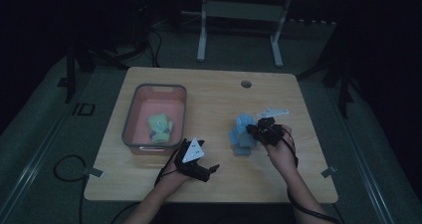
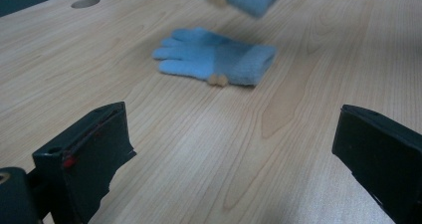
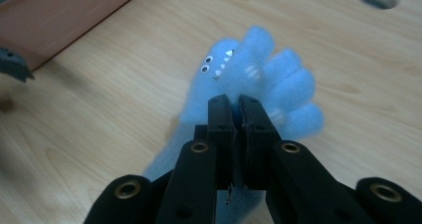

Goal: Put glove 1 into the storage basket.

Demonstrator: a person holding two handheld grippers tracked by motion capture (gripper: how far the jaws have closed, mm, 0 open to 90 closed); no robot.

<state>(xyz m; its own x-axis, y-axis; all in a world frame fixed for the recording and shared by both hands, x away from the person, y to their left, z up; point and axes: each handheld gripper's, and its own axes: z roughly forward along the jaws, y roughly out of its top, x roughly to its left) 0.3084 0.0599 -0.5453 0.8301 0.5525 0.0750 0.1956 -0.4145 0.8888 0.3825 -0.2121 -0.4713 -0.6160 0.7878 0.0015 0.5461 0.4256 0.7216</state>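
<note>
While the right gripper pinches one blue glove aloft, its mate lies flat toward the table's right edge, nearer that hand than the open left gripper.

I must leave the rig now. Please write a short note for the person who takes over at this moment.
Right gripper: shut on a blue glove, lifted off the table.
Left gripper: open, holds nothing, near the front edge.
Second blue glove: lies flat on the table.
Tray: at the left, with a green glove inside.
Done: one blue glove picked up.
Left, probably: put both blue gloves in the tray.
</note>
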